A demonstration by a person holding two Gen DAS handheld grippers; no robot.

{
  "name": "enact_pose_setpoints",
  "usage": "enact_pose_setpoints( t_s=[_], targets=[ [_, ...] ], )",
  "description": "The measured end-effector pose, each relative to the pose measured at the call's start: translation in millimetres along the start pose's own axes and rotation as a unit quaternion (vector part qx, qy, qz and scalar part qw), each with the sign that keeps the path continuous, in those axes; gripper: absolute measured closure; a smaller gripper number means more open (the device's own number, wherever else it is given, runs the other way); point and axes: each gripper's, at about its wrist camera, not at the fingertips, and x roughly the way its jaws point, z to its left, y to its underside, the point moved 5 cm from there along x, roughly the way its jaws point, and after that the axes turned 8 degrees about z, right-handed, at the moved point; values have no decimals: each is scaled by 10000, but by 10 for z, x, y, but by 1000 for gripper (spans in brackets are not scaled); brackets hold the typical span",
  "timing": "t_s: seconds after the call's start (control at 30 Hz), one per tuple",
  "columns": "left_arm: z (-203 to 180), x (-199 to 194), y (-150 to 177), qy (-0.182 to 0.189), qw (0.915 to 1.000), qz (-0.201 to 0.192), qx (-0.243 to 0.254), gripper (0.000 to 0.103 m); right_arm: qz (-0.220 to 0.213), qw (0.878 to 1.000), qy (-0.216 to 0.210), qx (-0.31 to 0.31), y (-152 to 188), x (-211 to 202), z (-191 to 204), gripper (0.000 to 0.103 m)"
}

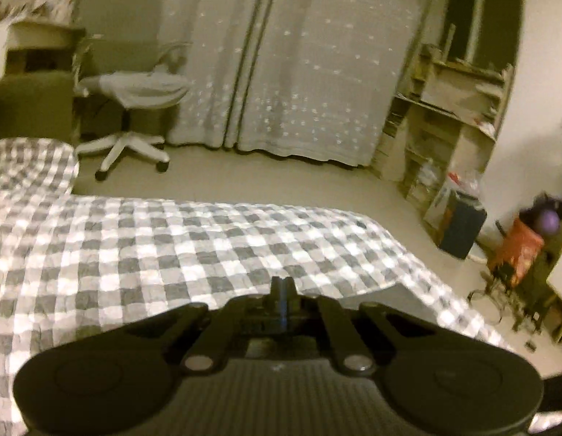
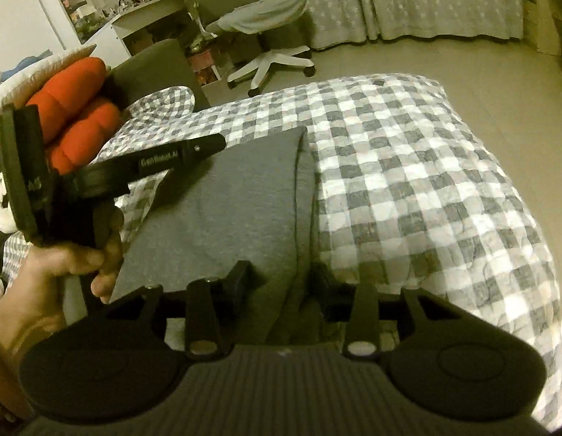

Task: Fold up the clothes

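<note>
Right up close in the right wrist view: right gripper (image 2: 281, 276), tongs released, fingers (image 2: 241, 272) spread wide and straddling the near edge of the grey garment (image 2: 226, 218). Nothing pinched there. Lying flat on the checkered bedspread (image 2: 408, 181), that garment, folded into a rough rectangle, one doubled edge running away from the camera along its right side.

Over to the left now: left hand (image 2: 63, 265) wrapped round the handle of the left gripper (image 2: 217, 144), tips reaching in over the garment's far left corner. Clenched tight, by the look of the left wrist view, left gripper (image 1: 281, 285) with both fingers pressed together and no cloth seen between them; only bedspread (image 1: 172, 247) beneath in that view.

Beyond the hand, red plush cushion (image 2: 73, 123) at the head of the bed. Across the floor, white swivel chair (image 2: 270, 36) with pale cloth draped over its seat, and behind it long grey curtains (image 1: 299, 72) dotted with small white marks. Cluttered shelving (image 1: 452, 116) off to the right wall.
</note>
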Motion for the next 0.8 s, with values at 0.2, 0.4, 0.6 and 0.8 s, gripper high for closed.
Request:
enact_pose_setpoints(
  t_s=[0.2,0.4,0.6,0.8],
  targets=[
    [191,-152,-105,396,9962,164,-760,99,99,9984,-243,495,-1,-16,-100,55],
    [371,-310,-104,575,9888,256,-1352,68,127,9935,-597,959,-26,-98,-159,48],
    [453,-283,15,689,9833,585,-1577,46,155,9852,-948,1418,-55,-182,-219,37],
    [483,-115,196,1088,9699,830,-2014,47,312,9773,-1190,1726,-56,-119,-284,37]
  ],
)
